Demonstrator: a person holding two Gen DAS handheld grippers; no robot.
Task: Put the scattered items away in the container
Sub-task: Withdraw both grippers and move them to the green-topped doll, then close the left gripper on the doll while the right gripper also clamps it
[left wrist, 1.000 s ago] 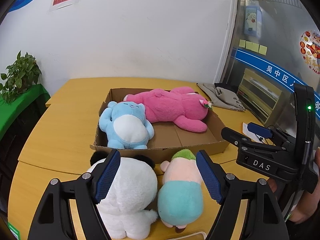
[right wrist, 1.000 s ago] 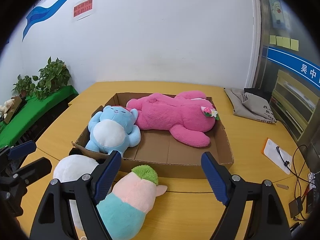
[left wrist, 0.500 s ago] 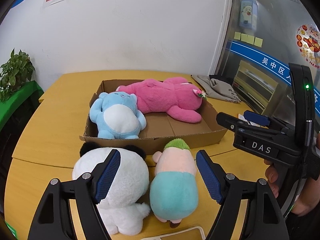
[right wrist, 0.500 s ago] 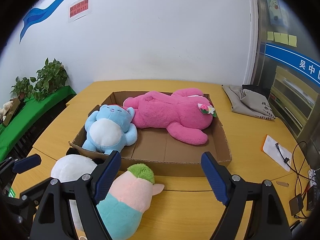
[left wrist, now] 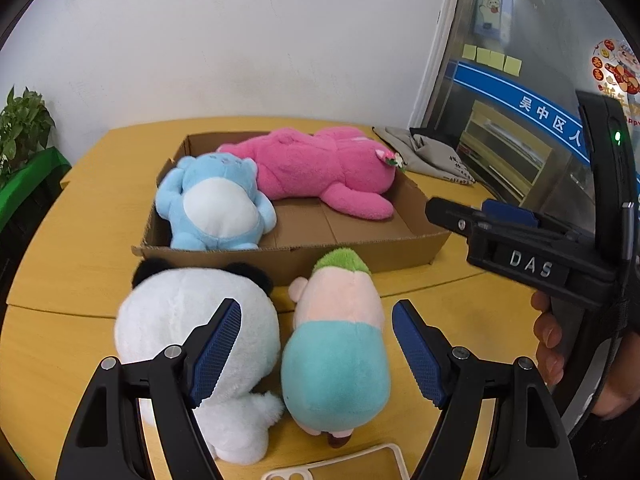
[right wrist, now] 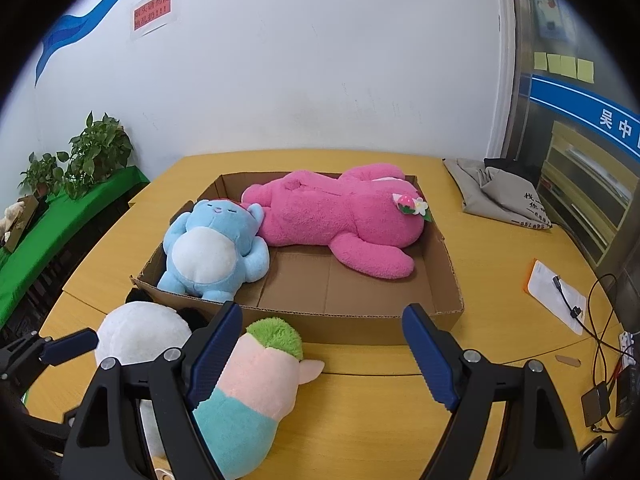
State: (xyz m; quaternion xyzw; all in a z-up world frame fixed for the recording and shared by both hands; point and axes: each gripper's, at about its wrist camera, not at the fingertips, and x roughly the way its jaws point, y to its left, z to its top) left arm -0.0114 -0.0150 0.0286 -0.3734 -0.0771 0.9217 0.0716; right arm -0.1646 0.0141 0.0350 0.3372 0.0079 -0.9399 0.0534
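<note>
A shallow cardboard box (left wrist: 408,254) (right wrist: 360,326) on the yellow table holds a blue plush (left wrist: 218,204) (right wrist: 216,250) and a large pink plush (left wrist: 320,168) (right wrist: 344,216). In front of the box lie a white panda plush (left wrist: 176,332) (right wrist: 138,334) and a pink-and-teal plush with green hair (left wrist: 336,344) (right wrist: 248,392). My left gripper (left wrist: 316,350) is open, its jaws astride the teal plush, above it. My right gripper (right wrist: 320,354) is open and empty, just right of the teal plush; it also shows in the left wrist view (left wrist: 500,224).
A grey cloth bag (left wrist: 424,156) (right wrist: 500,194) lies at the table's back right. Paper and cables (right wrist: 560,296) lie at the right edge. A white phone case (left wrist: 340,464) lies near me. Potted plants (right wrist: 84,156) stand on a green shelf at left.
Both grippers have drawn back slightly and tilted down; the plushes and box sit lower and closer in view. Nothing was grasped or moved.
</note>
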